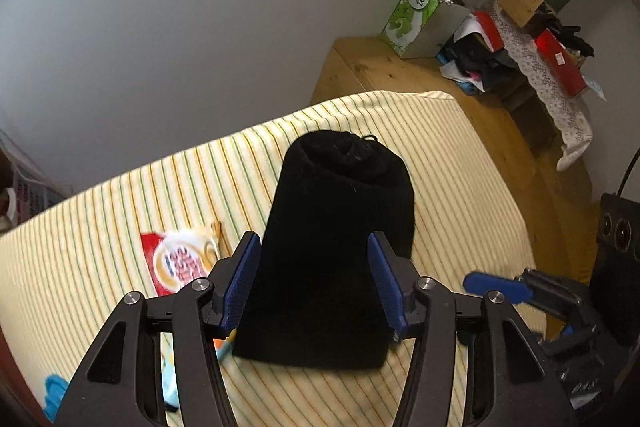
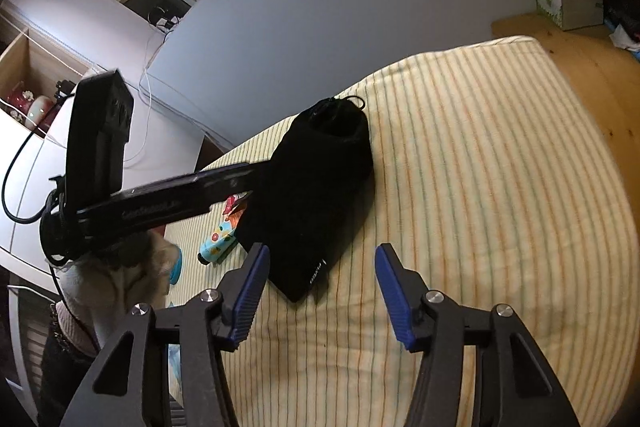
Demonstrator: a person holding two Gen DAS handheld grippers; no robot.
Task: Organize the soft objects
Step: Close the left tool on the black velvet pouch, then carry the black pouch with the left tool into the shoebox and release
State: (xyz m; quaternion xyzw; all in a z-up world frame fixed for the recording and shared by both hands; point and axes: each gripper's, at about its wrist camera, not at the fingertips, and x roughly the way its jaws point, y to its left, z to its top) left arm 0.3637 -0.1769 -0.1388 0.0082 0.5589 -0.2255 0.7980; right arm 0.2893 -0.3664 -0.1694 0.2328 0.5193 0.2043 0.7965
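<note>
On the striped bedspread [image 1: 460,163], a black drawstring pouch [image 1: 332,247] lies between the released fingers of the left gripper [image 1: 314,281]; the right gripper [image 2: 320,291], also unclenched, hovers beside the pouch's near corner. A mid-body pinch looks safest, avoiding the cord.

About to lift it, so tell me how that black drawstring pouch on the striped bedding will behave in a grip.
The black drawstring pouch looks like soft fabric, so it will probably sag and fold rather than stay stiff. Its bulging body suggests contents inside, so some weight. The left gripper stands open around it; its fuzzy surface seems unlikely to slip.
</note>
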